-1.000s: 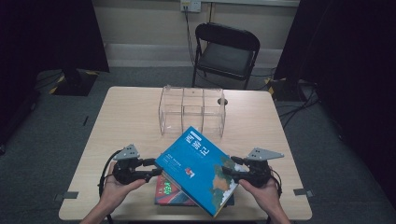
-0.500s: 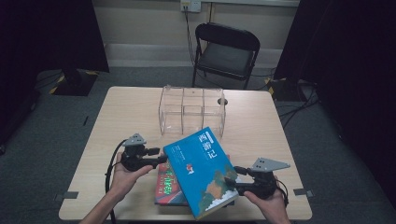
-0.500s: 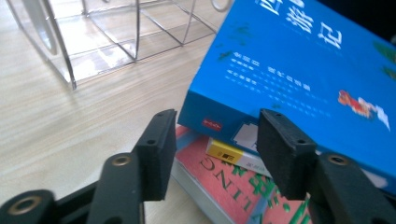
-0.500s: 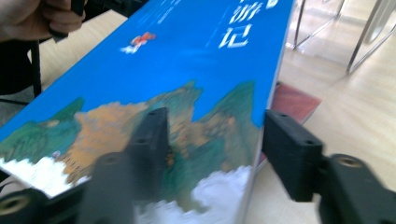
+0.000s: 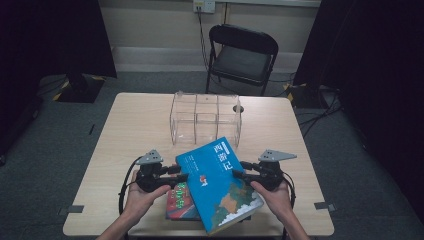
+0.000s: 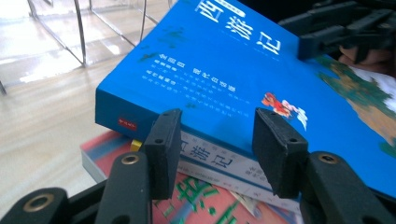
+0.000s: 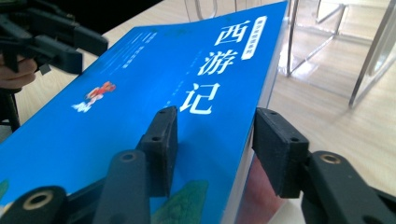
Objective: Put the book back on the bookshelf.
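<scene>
Clamping a thick blue book (image 6: pixel 224 70) along its spine edge with the left gripper (image 6: pixel 212 126), jaws standing about midway and having just been closing, one black pad pressing against the lower side of the spine, the other lying on the front cover near a small cartoon figure. Grasping the same book at the opposite, page-edge side with the right gripper (image 7: pixel 212 123), jaws likewise partly open and having just been closing, one pad resting on the cover just below large white Chinese characters, the other sitting against the underside beside the white page block.

Holding the blue book between the two grippers at the near middle of the desk (image 5: pixel 135 130), cover facing up, tilted and turned so that one corner is pointing toward the person. Hovering partly over a second book, a red book (image 6: pixel 201 205) with green lettering, which is lying flat on the desk beneath it and peeking out at the left side.

Gripping each tool from below with the person's left hand (image 5: pixel 142 197) and right hand (image 5: pixel 272 195), forearms coming in from the near edge.

Standing farther back, near the middle of the desk: a clear plastic organiser (image 5: pixel 205 117) with upright dividers, just beyond the blue book's far corner. Waiting behind the desk: a black folding chair (image 5: pixel 242 52).
</scene>
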Demonstrator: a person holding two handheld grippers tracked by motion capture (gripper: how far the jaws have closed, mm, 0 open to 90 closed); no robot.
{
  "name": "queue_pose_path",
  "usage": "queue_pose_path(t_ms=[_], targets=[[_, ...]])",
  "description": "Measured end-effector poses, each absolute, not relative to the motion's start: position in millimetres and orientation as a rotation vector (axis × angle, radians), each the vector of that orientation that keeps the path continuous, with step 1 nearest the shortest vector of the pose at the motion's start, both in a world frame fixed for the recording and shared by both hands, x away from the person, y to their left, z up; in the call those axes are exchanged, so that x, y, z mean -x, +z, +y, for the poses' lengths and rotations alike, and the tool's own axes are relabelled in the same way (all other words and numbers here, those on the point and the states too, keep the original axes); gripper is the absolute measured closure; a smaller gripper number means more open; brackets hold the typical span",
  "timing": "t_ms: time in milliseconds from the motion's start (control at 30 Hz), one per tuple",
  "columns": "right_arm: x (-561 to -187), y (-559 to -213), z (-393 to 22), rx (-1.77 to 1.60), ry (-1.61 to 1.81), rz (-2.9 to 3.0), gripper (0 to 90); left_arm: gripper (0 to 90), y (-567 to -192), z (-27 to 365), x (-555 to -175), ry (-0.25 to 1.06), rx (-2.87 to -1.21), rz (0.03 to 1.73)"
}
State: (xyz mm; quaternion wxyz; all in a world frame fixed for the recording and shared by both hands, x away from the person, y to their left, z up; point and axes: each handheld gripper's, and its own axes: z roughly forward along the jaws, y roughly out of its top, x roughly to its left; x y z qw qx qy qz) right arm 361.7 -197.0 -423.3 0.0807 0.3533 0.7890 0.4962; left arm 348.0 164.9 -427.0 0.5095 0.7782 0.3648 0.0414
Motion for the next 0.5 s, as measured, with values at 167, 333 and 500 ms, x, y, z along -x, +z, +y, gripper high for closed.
queue_pose_path(t_ms=[167, 333, 500], targets=[[-347.0, -421.3, -198.2, -1.057, 1.447, 2.36, 48.3, 49.4, -425.5, 153.8, -359.3, 0.143, -1.893, 0.884], [-325.6, -420.7, -197.9, -1.05, 1.432, 2.341, 48.4, 46.6, -425.1, 144.3, -372.0, 0.165, -1.9, 0.897], [-321.4, -419.3, -194.1, -1.048, 1.409, 2.332, 48.3, 40.0, -427.4, 143.9, -378.1, 0.146, -1.888, 0.919]])
